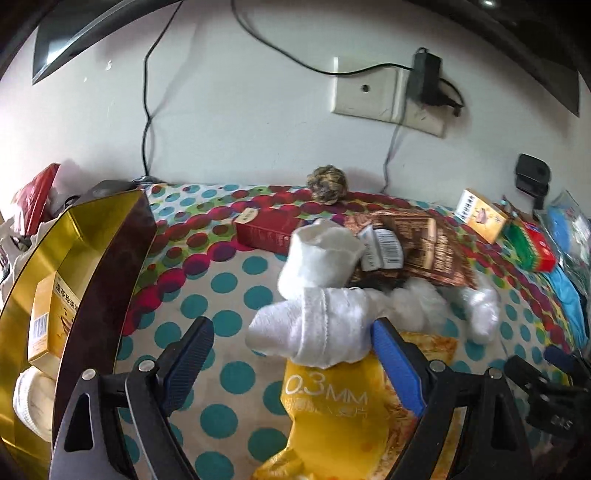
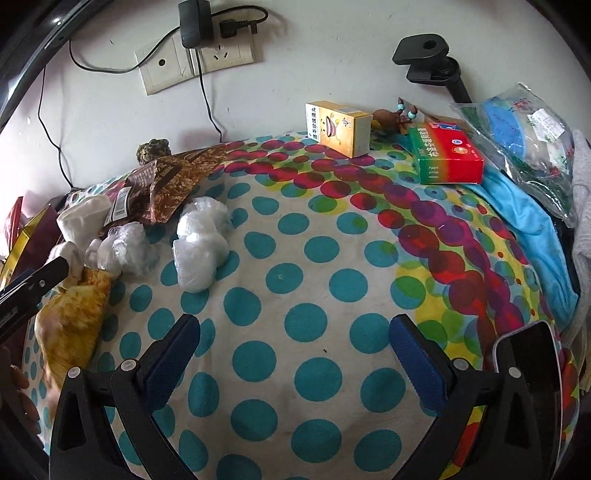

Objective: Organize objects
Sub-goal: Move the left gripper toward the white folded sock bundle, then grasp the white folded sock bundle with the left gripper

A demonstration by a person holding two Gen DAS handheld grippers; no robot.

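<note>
The left gripper [image 1: 291,343] has its fingers spread around the white sock bundle [image 1: 314,328], which lies on the yellow snack bag [image 1: 332,413]. Closing may catch the bag too. The right gripper [image 2: 293,343] is spread wide over the dotted cloth [image 2: 295,258].

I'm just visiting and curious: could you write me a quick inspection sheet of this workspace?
Surface: polka-dot cloth, soft and rumpled.
Job's things: white socks; yellow bag under them; brown packet; red box; plastic wads; gold box at left, open, holding a carton.
Clutter: yellow carton, green-red box, blue cloth, phone.
Grippers: left gripper open, by the socks; right gripper open, over bare cloth.
Cables: charger plugged in, cords hanging down.
Surroundings: white wall.
</note>
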